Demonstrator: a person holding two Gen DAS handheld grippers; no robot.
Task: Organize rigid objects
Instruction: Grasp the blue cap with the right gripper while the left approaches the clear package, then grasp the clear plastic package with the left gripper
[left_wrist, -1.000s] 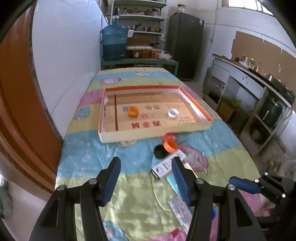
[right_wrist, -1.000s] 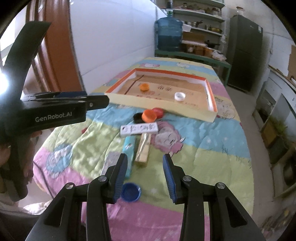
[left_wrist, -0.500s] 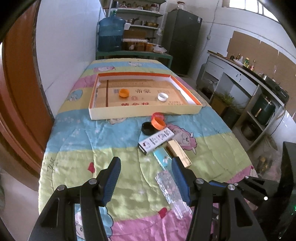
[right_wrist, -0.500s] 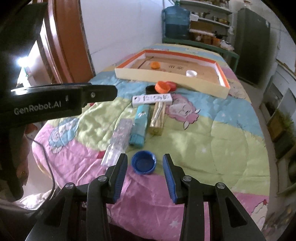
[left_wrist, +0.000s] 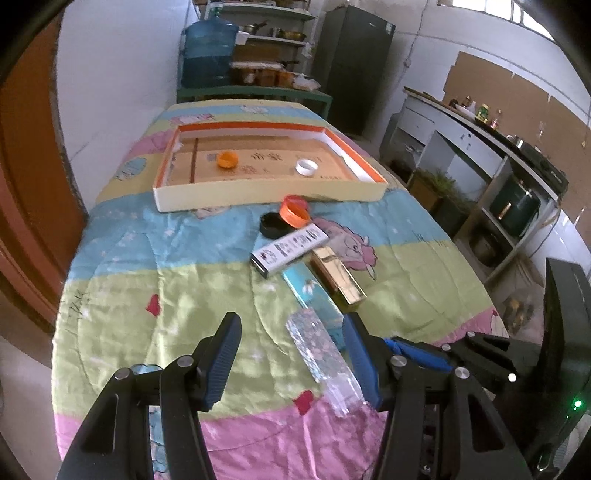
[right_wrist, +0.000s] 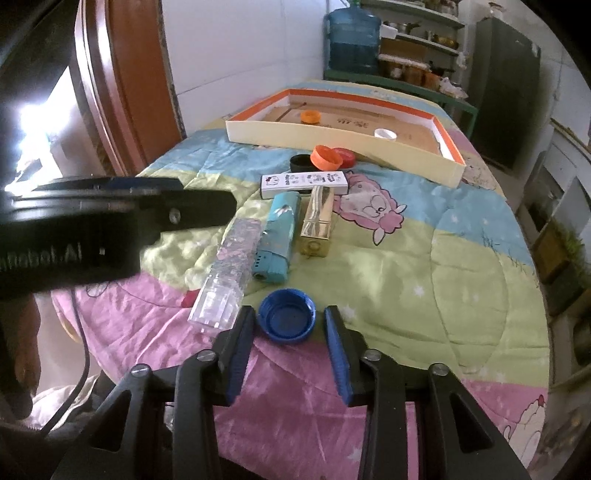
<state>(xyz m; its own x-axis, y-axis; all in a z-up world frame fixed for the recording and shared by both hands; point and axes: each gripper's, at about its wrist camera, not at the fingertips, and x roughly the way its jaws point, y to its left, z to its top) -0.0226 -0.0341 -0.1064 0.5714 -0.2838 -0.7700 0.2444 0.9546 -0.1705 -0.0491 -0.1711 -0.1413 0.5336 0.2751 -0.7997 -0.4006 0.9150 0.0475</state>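
Note:
A blue bottle cap (right_wrist: 287, 319) lies open side up on the quilt, just ahead of and between the fingers of my open right gripper (right_wrist: 290, 325). A clear box (right_wrist: 226, 271), a teal box (right_wrist: 277, 236), a gold box (right_wrist: 317, 225) and a white box (right_wrist: 303, 183) lie beyond it. Black (right_wrist: 300, 162), orange (right_wrist: 325, 157) and red (right_wrist: 344, 155) caps sit in front of the cardboard tray (right_wrist: 332, 138), which holds an orange cap (right_wrist: 310, 116) and a white cap (right_wrist: 385, 133). My left gripper (left_wrist: 291, 345) is open and empty above the clear box (left_wrist: 321, 363).
The quilt-covered table (left_wrist: 147, 280) stands against a white wall and an orange door on the left. A water jug (left_wrist: 210, 55), shelves and a dark fridge (left_wrist: 351, 62) stand at the far end. A counter (left_wrist: 498, 147) runs along the right.
Both grippers have pulled back toward the near table edge. The blue cap now sits closer, right at the right gripper's fingertips. More of the boxes show in the left wrist view.

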